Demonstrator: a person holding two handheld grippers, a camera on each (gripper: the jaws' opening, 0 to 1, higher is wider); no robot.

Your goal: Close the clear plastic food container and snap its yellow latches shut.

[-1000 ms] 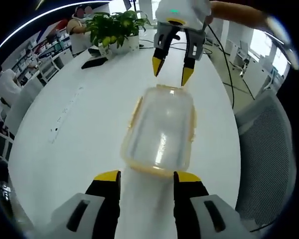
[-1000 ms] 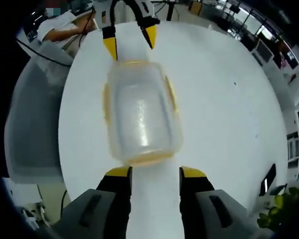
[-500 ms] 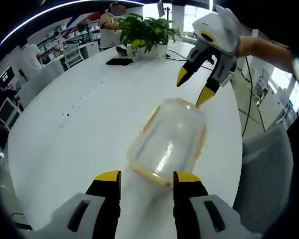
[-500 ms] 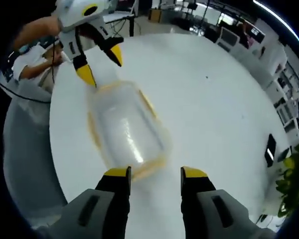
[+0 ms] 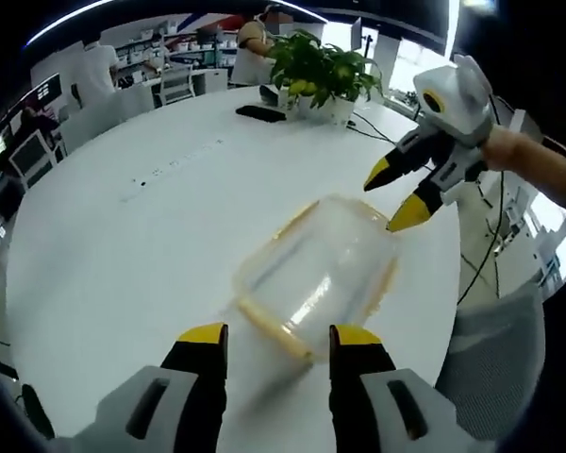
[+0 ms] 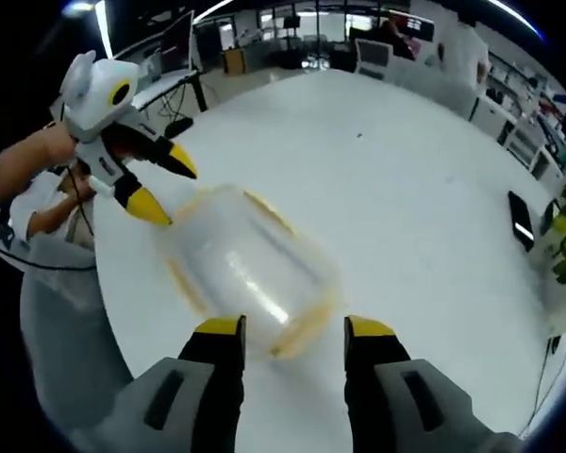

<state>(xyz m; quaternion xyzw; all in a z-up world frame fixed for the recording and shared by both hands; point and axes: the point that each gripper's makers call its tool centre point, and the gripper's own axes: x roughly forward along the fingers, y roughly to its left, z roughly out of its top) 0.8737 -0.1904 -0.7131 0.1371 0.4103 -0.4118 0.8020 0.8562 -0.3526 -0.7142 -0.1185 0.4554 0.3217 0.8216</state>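
A clear plastic food container (image 5: 316,269) with yellow latches lies on the white round table (image 5: 123,255), its lid on top. In the left gripper view my left gripper (image 5: 274,338) stands open just short of the container's near end. The right gripper (image 5: 396,196) hangs open over the far right corner. In the right gripper view the container (image 6: 250,269) lies just ahead of my open right gripper (image 6: 292,330), and the left gripper (image 6: 160,184) is open at the container's far left end. Nothing is between either pair of jaws.
A potted green plant (image 5: 321,71) and a black phone (image 5: 259,113) stand at the far side of the table. A grey chair (image 5: 495,363) sits at the table's right edge; it appears as a chair (image 6: 61,330) in the right gripper view. People sit at desks behind.
Both cameras have swung round the container, so it now looks turned at an angle. Both grippers stay open and close to its ends; the container itself seems to have kept its place.
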